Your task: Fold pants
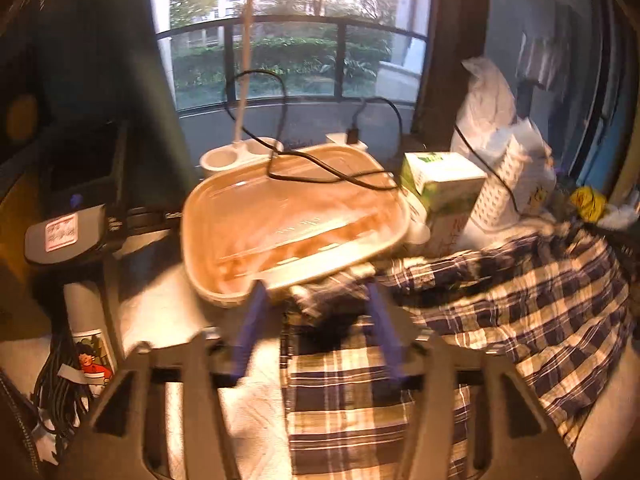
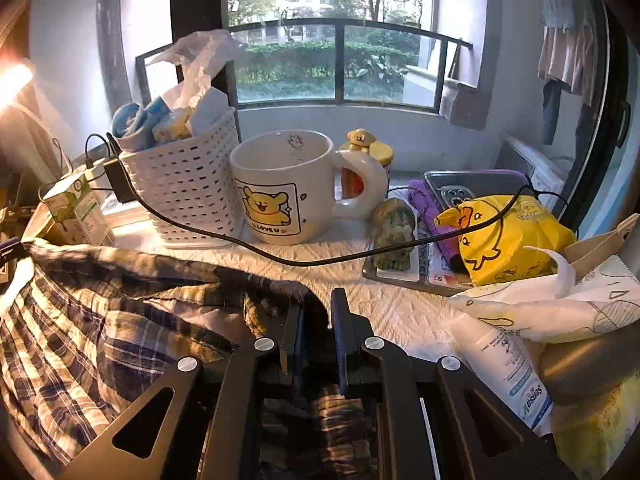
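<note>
The plaid pants [image 1: 520,304] lie crumpled on a table with a white quilted cover [image 1: 256,412]. In the left wrist view my left gripper [image 1: 316,296] is open, its blue pads [image 1: 252,320] standing wide apart. A bunched edge of the pants lies between them, and neither pad presses on it. In the right wrist view the pants [image 2: 80,320] spread to the left. My right gripper [image 2: 320,314] is shut on a fold of this plaid cloth, which runs back between its fingers [image 2: 340,328].
A tan lidded plastic box [image 1: 292,216] sits just beyond the left gripper, with a black cable [image 1: 332,172] and a milk carton [image 1: 440,184]. Ahead of the right gripper stand a white basket [image 2: 184,192], a mug [image 2: 284,184], a yellow bag [image 2: 500,236] and a white tube [image 2: 508,364].
</note>
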`<state>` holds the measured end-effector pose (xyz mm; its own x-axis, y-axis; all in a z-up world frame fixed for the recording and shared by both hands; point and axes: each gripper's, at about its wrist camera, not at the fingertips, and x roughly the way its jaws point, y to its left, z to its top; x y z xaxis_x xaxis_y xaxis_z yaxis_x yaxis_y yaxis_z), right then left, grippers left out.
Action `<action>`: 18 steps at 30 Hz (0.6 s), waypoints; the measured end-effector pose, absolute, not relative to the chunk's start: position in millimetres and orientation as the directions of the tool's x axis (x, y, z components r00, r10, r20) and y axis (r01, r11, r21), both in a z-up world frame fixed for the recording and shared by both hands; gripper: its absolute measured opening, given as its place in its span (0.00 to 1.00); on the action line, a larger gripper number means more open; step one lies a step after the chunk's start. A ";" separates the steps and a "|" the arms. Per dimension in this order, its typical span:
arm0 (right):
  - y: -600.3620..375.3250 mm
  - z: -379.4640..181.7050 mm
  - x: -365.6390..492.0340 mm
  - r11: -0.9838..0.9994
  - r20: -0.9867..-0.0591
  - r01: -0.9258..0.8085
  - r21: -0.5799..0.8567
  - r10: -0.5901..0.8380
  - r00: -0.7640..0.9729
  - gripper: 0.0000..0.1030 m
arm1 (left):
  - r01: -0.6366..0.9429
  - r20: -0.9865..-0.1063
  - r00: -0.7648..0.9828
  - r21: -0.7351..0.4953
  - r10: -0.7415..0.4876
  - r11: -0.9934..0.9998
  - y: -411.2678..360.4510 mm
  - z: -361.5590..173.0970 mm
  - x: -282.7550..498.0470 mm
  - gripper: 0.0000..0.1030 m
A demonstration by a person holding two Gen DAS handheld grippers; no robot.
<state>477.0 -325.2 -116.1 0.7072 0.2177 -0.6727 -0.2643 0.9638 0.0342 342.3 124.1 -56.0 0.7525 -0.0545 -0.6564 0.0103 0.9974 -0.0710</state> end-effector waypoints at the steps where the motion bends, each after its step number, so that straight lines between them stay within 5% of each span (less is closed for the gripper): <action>1: -325.4 -116.6 478.1 0.965 -0.676 -0.261 0.031 0.213 0.705 0.13 | -0.002 -0.652 0.756 -0.076 -0.048 0.997 127.5 -53.8 339.3 0.63; 4: -325.4 -114.9 476.7 0.970 -0.677 -0.244 0.021 0.193 0.710 0.38 | -0.028 -0.664 0.747 -0.090 -0.039 0.996 135.1 -49.0 326.5 0.64; 6: -328.0 -110.7 470.3 0.972 -0.662 -0.234 0.034 0.197 0.723 0.69 | -0.039 -0.688 0.725 -0.091 -0.035 0.995 136.1 -50.1 314.2 0.64; 18: -369.6 -102.3 392.6 0.984 -0.657 -0.145 0.104 0.177 0.733 0.75 | -0.093 -0.781 0.605 -0.259 -0.152 0.961 127.7 -96.0 222.9 0.64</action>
<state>392.6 -369.6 -102.3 0.7329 0.1774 -0.6568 -0.1451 0.9840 0.1039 222.9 127.7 -96.0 0.6053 -0.1524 -0.7813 -0.0926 0.9614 -0.2592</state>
